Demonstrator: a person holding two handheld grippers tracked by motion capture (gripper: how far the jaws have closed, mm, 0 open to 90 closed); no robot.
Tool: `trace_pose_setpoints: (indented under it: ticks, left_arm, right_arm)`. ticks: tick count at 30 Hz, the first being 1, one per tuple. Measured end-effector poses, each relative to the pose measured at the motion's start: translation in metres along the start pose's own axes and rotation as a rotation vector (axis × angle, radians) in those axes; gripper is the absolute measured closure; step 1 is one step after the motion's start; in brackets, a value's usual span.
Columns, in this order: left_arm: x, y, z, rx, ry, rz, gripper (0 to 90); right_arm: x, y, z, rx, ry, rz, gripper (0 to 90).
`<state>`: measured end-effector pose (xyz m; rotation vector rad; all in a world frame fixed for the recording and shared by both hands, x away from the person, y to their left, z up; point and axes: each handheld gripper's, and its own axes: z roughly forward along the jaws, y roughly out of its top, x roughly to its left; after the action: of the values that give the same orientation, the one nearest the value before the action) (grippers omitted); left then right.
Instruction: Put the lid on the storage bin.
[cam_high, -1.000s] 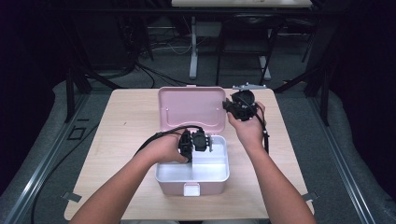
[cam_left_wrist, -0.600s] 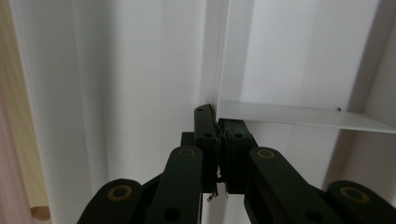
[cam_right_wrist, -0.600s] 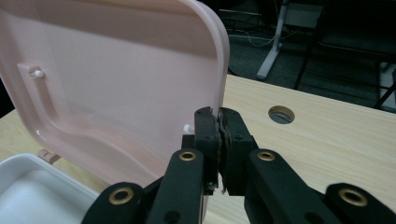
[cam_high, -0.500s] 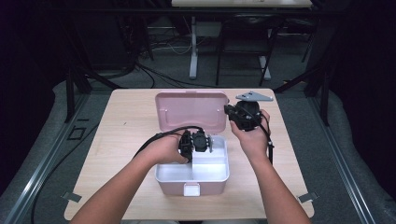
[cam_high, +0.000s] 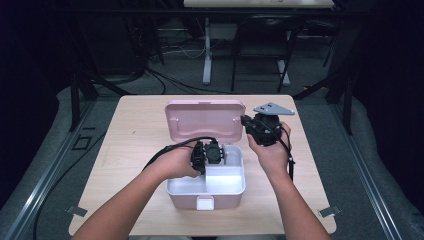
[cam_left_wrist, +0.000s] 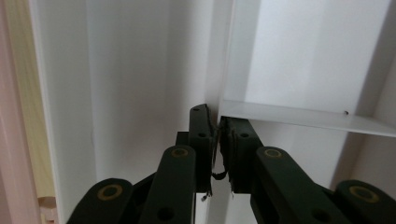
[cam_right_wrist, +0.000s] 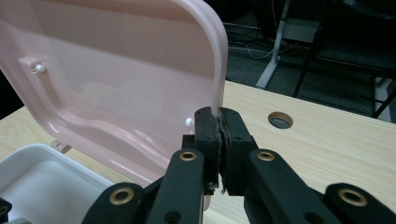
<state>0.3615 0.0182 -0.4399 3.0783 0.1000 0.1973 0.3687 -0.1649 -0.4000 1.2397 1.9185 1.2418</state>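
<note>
Pink and white, the box is set at the table's centre, its lid raised at 12 o'clock. The lid's edge at 3 o'clock is pinched between the right gripper's closed jaws. The left gripper is lowered into the white tray, where its jaws have just been opening slightly and straddle a thin divider.

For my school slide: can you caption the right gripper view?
Right gripper pinching the edge of the open pink lid.
</note>
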Motion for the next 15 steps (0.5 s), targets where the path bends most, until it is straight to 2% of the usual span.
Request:
trace_pose_setpoints:
  ticks: [5, 8, 10, 11, 12, 15]
  left_arm:
    - [0.002, -0.008, -0.001, -0.049, 0.014, -0.059, 73.7]
    - [0.0, -0.015, -0.008, -0.083, 0.028, -0.089, 67.0]
    - [0.0, -0.022, -0.016, -0.149, 0.025, -0.125, 66.3]
    - [0.0, -0.028, -0.021, -0.193, 0.027, -0.159, 65.0]
    - [0.0, -0.032, -0.024, -0.234, 0.012, -0.192, 61.4]
    - [0.002, -0.046, -0.03, -0.345, 0.0, -0.257, 60.4]
  right_arm:
    - [0.0, 0.0, -0.001, 0.001, 0.002, 0.001, 87.4]
    - [0.0, 0.0, -0.001, 0.002, 0.004, 0.005, 87.4]
    - [0.0, 0.0, -0.001, 0.002, 0.005, 0.004, 87.4]
    - [0.0, 0.0, -0.001, 0.001, 0.006, 0.004, 87.4]
    - [0.0, -0.001, -0.001, 0.001, 0.007, 0.003, 87.4]
    - [0.0, -0.001, -0.001, 0.001, 0.006, 0.004, 87.4]
